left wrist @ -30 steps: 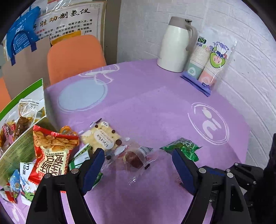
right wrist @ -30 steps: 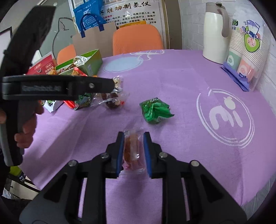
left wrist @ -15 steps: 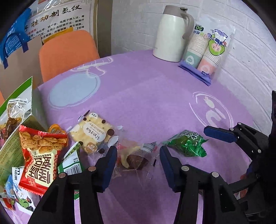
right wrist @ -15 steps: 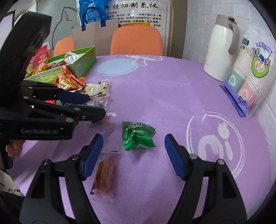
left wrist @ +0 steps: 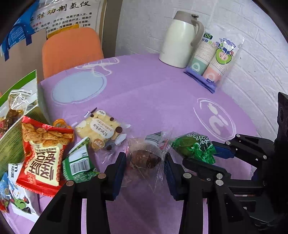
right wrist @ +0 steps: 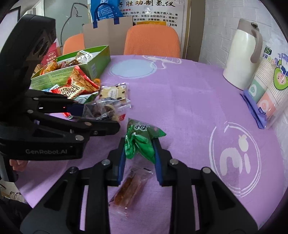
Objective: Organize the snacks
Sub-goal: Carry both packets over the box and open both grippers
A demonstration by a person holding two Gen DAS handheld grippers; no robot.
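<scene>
Office break room or meeting corner, purple-clothed tabletop (left wrist: 153,86) sitting against a white brick wall (left wrist: 252,59), thermos jug (left wrist: 180,39), sleeved paper cups (left wrist: 214,61), orange chairs (right wrist: 152,40), Chinese wall poster (right wrist: 153,12) hanging behind.

Left gripper (left wrist: 144,168) jaws are closing around a clear-wrapped brown cake (left wrist: 145,158), wrapper crinkling between the pads. At 3 o'clock the right gripper (left wrist: 212,154) pinches a green candy bag (left wrist: 193,145). Red chip bag (left wrist: 43,158) at 9, white thermos (left wrist: 180,38) at 1.
</scene>
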